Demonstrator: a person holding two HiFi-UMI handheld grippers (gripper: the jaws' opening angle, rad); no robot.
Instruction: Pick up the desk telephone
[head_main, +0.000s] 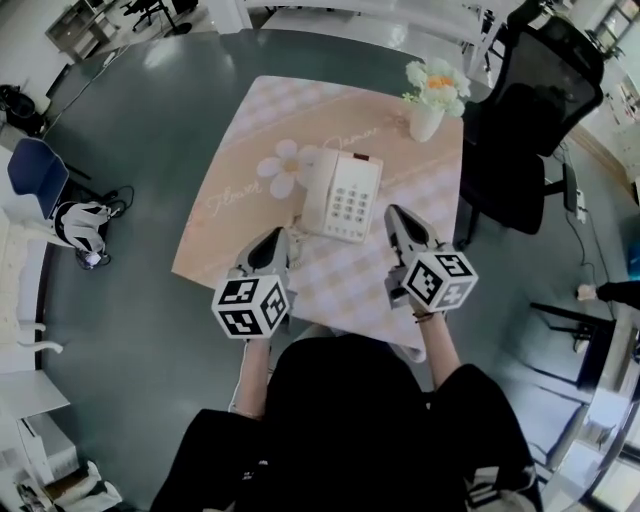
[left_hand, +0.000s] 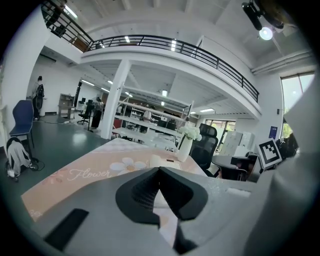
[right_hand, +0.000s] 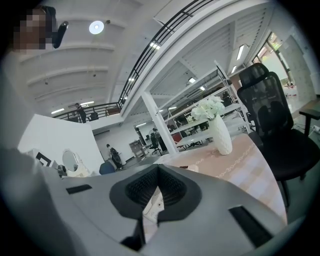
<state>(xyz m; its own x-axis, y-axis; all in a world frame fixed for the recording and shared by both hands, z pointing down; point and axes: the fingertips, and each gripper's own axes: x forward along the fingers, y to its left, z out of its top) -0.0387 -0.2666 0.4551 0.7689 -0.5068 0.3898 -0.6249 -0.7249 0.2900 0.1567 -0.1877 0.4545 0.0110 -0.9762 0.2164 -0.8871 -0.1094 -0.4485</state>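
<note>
Currently left gripper (left_hand: 159, 169) and right gripper (right_hand: 158, 166) fingers (left_hand: 136, 196) meet

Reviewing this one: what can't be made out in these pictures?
- Telephone key labels: head view, too small to read.
- Telephone body: both gripper views, mostly hidden behind each gripper's own jaws.
- Table near corner: head view, covered by the left gripper, the right gripper and the person.

White desk telephone (head_main: 342, 193) (handset cradled) mid-table.
</note>
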